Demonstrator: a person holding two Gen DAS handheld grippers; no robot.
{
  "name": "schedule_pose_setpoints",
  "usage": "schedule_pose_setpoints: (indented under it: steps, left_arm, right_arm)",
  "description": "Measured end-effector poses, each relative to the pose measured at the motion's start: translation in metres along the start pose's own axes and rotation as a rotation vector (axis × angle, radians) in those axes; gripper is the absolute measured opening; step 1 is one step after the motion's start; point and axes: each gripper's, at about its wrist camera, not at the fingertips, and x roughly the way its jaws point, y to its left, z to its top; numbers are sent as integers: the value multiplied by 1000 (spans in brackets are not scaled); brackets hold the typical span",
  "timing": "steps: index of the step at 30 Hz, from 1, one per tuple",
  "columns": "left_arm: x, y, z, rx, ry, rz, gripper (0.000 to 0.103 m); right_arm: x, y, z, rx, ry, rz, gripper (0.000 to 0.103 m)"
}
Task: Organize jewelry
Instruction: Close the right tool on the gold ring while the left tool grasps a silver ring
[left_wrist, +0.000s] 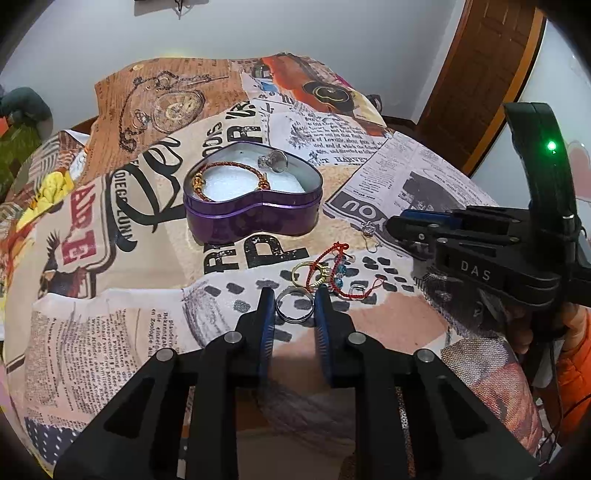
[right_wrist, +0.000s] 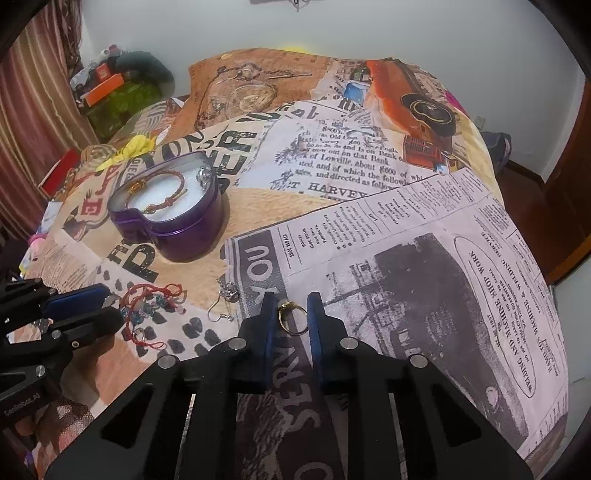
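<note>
A purple heart-shaped tin (left_wrist: 255, 216) holds a red-gold braided bracelet (left_wrist: 229, 177) and a stone ring (left_wrist: 273, 160); the tin also shows in the right wrist view (right_wrist: 177, 230). My left gripper (left_wrist: 294, 299) has its fingers around a silver ring (left_wrist: 294, 305) lying on the cloth, touching it on both sides. My right gripper (right_wrist: 292, 306) is shut on a gold ring (right_wrist: 291, 316) and holds it. A gold ring (left_wrist: 310, 275), a red cord bracelet with blue beads (left_wrist: 338, 273) and a silver earring (left_wrist: 369, 232) lie beside the left gripper.
The table is covered by a newspaper-print cloth (right_wrist: 406, 229). The right gripper's body (left_wrist: 498, 251) stands at the right of the left wrist view. A curtain (right_wrist: 29, 122) and clutter (right_wrist: 114, 88) are at the far left, a wooden door (left_wrist: 480, 74) at the right.
</note>
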Motion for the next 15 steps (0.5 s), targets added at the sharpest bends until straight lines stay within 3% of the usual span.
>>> schedule_pose_setpoints:
  steps: [4, 15]
  left_arm:
    - [-5, 1, 1, -7, -10, 15, 21]
    - [-29, 4, 0, -24, -62, 34, 21]
  right_arm:
    - [-5, 4, -1, -6, 3, 10, 8]
    - [-32, 7, -3, 7, -42, -2, 8]
